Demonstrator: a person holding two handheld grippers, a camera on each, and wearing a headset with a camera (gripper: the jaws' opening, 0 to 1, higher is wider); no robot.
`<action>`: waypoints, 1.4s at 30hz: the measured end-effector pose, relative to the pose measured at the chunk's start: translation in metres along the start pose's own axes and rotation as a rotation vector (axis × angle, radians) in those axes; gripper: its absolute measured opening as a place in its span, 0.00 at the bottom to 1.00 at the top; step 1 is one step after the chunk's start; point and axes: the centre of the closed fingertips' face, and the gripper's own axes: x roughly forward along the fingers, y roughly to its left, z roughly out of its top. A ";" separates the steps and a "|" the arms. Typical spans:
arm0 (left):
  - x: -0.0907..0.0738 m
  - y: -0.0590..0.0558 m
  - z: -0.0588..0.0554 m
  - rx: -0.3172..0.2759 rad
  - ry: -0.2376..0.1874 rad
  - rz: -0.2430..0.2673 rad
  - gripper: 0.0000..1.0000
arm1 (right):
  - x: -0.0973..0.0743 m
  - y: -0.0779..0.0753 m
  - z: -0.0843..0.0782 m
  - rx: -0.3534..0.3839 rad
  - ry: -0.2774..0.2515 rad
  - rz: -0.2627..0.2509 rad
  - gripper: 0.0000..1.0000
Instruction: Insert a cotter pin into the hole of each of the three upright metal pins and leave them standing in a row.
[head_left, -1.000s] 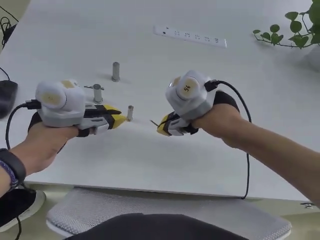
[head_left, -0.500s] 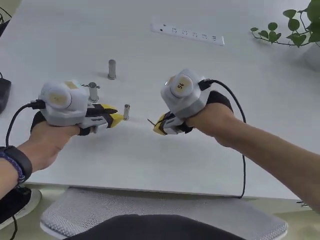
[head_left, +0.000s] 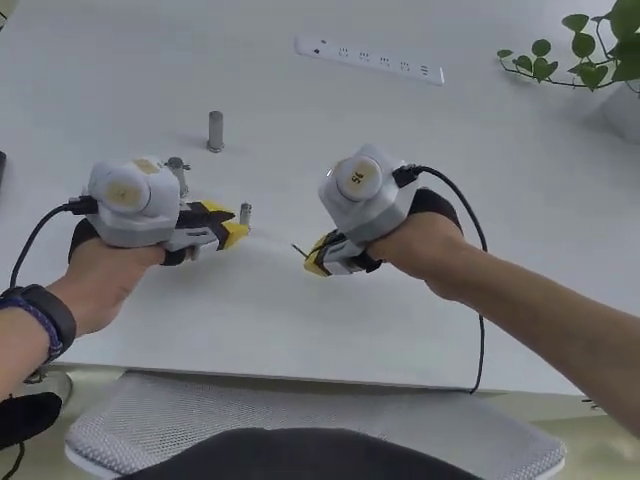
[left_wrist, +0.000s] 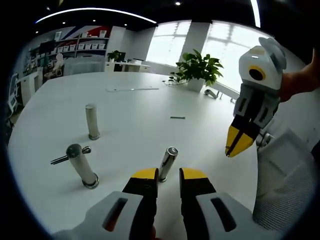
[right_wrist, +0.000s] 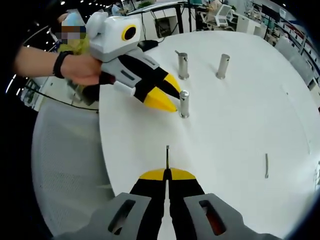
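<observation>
Three metal pins stand on the white table (head_left: 300, 310): a far pin (head_left: 215, 131) (left_wrist: 91, 121), a middle pin (head_left: 178, 170) (left_wrist: 81, 165) with a cotter pin through its head, and a near pin (head_left: 245, 214) (left_wrist: 168, 162) (right_wrist: 184, 103). My left gripper (head_left: 234, 228) (left_wrist: 168, 175) is open a little, its yellow tips on either side of the near pin's foot. My right gripper (head_left: 312, 264) (right_wrist: 167, 174) is shut on a thin cotter pin (right_wrist: 167, 157) (head_left: 298, 249) that points at the near pin from a short way off.
A loose cotter pin (right_wrist: 266, 166) (left_wrist: 177, 117) lies on the table beyond the grippers. A white power strip (head_left: 370, 60) lies at the far side, a potted plant (head_left: 590, 50) at the far right. A grey mesh seat (head_left: 300, 440) sits under the table's near edge.
The head view has drifted, so everything sits a bit higher and further left. The left gripper has crept slightly closer to the near pin. The right gripper still holds its cotter pin.
</observation>
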 end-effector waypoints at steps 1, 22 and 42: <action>0.001 0.000 0.000 0.000 0.001 -0.001 0.15 | 0.000 0.000 0.000 0.003 0.000 0.000 0.02; 0.018 0.006 0.000 -0.009 -0.002 0.024 0.11 | 0.005 -0.002 0.007 0.029 -0.005 0.012 0.02; 0.019 0.001 -0.002 0.122 -0.001 0.085 0.07 | 0.022 -0.010 0.024 0.149 0.015 -0.002 0.02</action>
